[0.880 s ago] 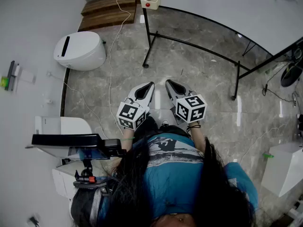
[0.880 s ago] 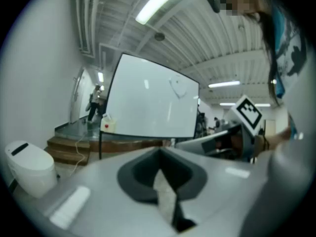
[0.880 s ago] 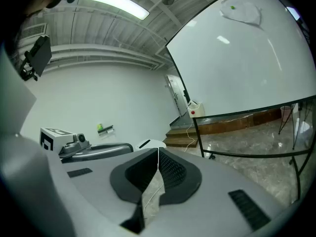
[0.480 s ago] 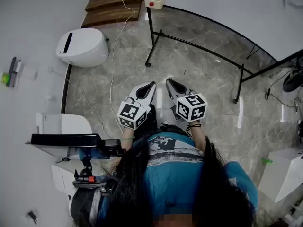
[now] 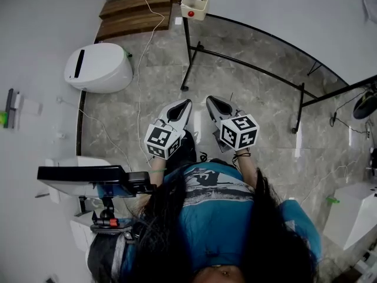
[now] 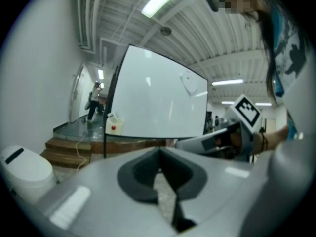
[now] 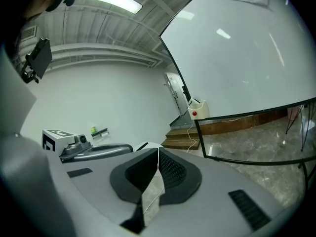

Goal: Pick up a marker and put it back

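My left gripper (image 5: 184,106) and right gripper (image 5: 213,103) are held side by side at waist height over the stone floor, pointing at the whiteboard (image 5: 283,5) on its black stand. Both are shut with nothing between the pads, as the left gripper view (image 6: 159,152) and right gripper view (image 7: 158,149) show. A cream box with a red dot (image 5: 194,5) hangs at the board's left corner. On the white wall to the left, a small holder (image 5: 9,102) carries dark marker-like sticks and a green thing, far from both grippers. The same holder (image 7: 98,131) appears small in the right gripper view.
A white rounded unit (image 5: 99,67) sits on the floor at left, with wooden steps (image 5: 138,13) behind it. A thin cable (image 5: 138,87) runs across the floor. A dark screen on a stand (image 5: 82,178) is close at my left. The board's black legs (image 5: 247,63) cross ahead.
Both grippers keep the same pose, shut and side by side. Only the head view has drifted a little, so the surroundings shift slightly.
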`<act>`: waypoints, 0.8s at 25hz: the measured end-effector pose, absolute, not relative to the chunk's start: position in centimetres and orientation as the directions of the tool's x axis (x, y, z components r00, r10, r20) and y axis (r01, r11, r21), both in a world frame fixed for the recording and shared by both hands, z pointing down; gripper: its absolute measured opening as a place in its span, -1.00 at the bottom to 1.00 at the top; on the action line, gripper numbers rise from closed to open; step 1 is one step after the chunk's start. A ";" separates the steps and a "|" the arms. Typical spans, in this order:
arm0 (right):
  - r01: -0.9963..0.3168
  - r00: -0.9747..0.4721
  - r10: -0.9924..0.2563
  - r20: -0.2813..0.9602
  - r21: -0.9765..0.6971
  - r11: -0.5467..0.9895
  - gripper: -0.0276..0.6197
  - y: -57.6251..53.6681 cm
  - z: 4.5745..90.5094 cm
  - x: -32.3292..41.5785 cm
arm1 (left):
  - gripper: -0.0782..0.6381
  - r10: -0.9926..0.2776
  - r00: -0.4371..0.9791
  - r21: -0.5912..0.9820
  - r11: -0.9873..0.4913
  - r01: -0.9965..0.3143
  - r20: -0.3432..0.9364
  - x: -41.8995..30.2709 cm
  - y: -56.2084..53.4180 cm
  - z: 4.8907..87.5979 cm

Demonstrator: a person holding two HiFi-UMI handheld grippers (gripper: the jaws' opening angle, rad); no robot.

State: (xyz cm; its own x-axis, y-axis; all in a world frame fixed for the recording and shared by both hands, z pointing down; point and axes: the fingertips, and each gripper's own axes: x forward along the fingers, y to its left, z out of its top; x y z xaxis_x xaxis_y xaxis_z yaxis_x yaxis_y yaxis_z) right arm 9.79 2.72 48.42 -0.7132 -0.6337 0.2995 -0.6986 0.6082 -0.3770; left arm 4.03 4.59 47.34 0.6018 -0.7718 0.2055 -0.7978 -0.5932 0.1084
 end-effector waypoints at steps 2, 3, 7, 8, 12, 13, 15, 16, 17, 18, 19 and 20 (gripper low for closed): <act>-0.708 -0.703 -0.647 0.296 -0.376 0.598 -0.87 -0.3 47.9 8.3 | -0.77 -0.762 0.615 0.103 -0.608 -0.787 0.202 2.5 1.7 46.8; -0.712 -0.699 -0.652 0.293 -0.375 0.594 -0.87 -1.8 47.5 7.4 | -0.77 -0.757 0.621 0.097 -0.616 -0.782 0.202 1.6 0.2 46.5; -0.711 -0.698 -0.659 0.281 -0.382 0.590 -0.87 -7.2 46.5 3.0 | -0.77 -0.747 0.631 0.069 -0.633 -0.771 0.209 -2.4 -5.4 45.8; -0.710 -0.698 -0.659 0.279 -0.384 0.590 -0.87 -8.5 46.4 1.9 | -0.77 -0.744 0.635 0.067 -0.637 -0.768 0.208 -3.4 -6.7 45.7; -0.717 -0.690 -0.668 0.278 -0.390 0.578 -0.87 -13.1 46.3 -1.9 | -0.77 -0.735 0.646 0.068 -0.648 -0.758 0.206 -7.6 -11.2 45.6; -0.720 -0.687 -0.672 0.278 -0.389 0.575 -0.87 -14.1 46.2 -2.8 | -0.77 -0.735 0.647 0.071 -0.648 -0.758 0.205 -8.7 -12.1 45.6; -0.729 -0.677 -0.680 0.281 -0.382 0.568 -0.87 -15.6 46.0 -4.3 | -0.77 -0.735 0.647 0.083 -0.646 -0.759 0.203 -10.5 -13.8 45.7; -0.734 -0.672 -0.684 0.285 -0.377 0.564 -0.87 -16.4 46.0 -4.8 | -0.77 -0.734 0.648 0.091 -0.644 -0.759 0.204 -11.3 -14.6 45.9; -0.741 -0.666 -0.687 0.292 -0.372 0.559 -0.87 -17.1 46.1 -5.3 | -0.77 -0.732 0.649 0.101 -0.644 -0.759 0.207 -11.9 -15.5 46.2; -0.748 -0.658 -0.690 0.301 -0.367 0.553 -0.87 -18.0 46.3 -5.6 | -0.77 -0.729 0.652 0.114 -0.644 -0.757 0.210 -12.3 -16.5 46.7; -0.755 -0.650 -0.693 0.312 -0.361 0.546 -0.87 -19.1 46.7 -5.8 | -0.77 -0.724 0.656 0.127 -0.646 -0.753 0.214 -12.7 -17.7 47.2; -0.764 -0.641 -0.696 0.323 -0.355 0.539 -0.87 -20.3 47.2 -5.8 | -0.77 -0.717 0.663 0.140 -0.649 -0.748 0.217 -12.9 -19.0 47.8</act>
State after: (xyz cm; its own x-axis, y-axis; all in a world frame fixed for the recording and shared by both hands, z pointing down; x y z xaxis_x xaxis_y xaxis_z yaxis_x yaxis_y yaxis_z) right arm -5.84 -20.33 47.16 -0.6413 -0.6959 0.3232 -0.7638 0.5389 -0.3553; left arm -12.85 -18.96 47.76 0.6627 -0.7169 0.2166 -0.7478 -0.6491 0.1398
